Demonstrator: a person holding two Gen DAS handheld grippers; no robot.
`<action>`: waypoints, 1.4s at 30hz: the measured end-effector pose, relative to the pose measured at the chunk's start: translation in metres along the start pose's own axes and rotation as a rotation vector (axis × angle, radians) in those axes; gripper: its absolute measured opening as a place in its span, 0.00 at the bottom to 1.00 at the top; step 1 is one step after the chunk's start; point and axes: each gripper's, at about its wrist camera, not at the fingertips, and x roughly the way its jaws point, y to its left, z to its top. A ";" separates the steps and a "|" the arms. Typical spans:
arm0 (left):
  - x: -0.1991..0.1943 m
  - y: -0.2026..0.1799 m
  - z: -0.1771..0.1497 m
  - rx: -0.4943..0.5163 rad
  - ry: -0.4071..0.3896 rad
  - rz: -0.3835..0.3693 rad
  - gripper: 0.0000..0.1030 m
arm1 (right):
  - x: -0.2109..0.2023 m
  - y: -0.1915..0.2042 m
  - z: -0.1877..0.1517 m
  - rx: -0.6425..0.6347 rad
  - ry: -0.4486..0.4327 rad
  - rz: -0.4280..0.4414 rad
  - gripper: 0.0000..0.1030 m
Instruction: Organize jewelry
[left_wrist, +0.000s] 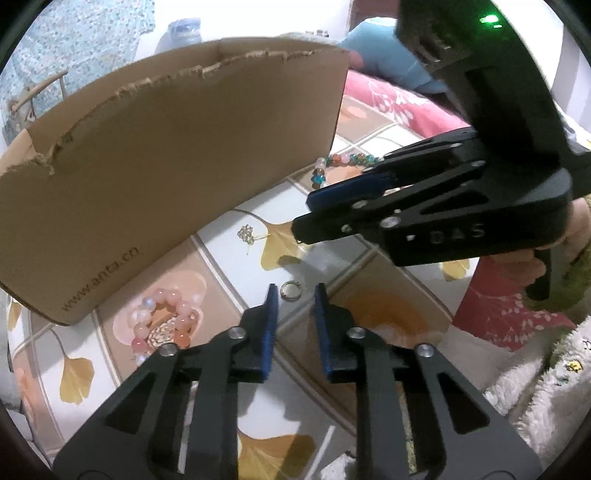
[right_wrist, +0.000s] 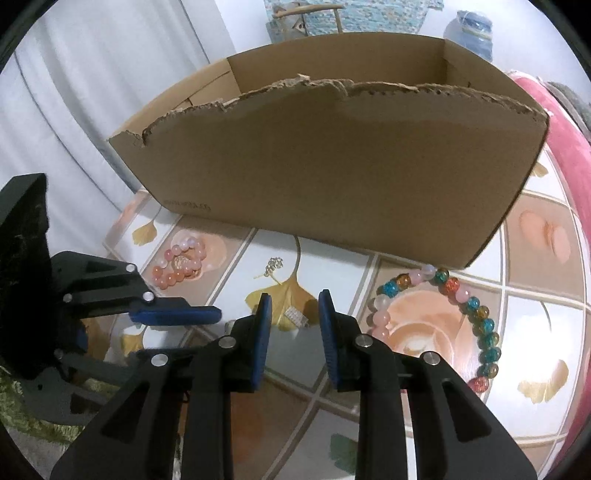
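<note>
A small sparkly ring (left_wrist: 290, 289) lies on the patterned tabletop, just past the tips of my left gripper (left_wrist: 295, 295), which is open with nothing pressed between its blue pads. The same ring (right_wrist: 296, 316) shows between the fingers of my right gripper (right_wrist: 295, 299), also open and above it, not touching. In the left wrist view my right gripper (left_wrist: 303, 214) reaches in from the right, held by a hand. A pink bead bracelet (left_wrist: 162, 321), a multicolour bead bracelet (right_wrist: 476, 321) and a small gold earring (right_wrist: 273, 266) lie loose on the table.
A torn-edged cardboard box (right_wrist: 332, 166) stands open-topped behind the jewelry. A red floral cloth (left_wrist: 399, 107) lies at the right, white fluffy fabric (left_wrist: 535, 387) at the near right. My left gripper's blue pad (right_wrist: 177, 315) sits close to the right gripper's left finger.
</note>
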 end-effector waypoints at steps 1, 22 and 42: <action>0.000 0.001 0.000 -0.001 0.001 -0.005 0.16 | -0.001 -0.001 -0.001 0.007 0.000 0.000 0.25; -0.002 0.006 0.000 0.006 0.004 0.030 0.00 | -0.005 0.000 -0.009 -0.007 0.006 0.016 0.25; -0.001 0.008 0.001 -0.024 0.021 -0.014 0.17 | -0.008 0.003 -0.013 -0.007 0.008 0.018 0.25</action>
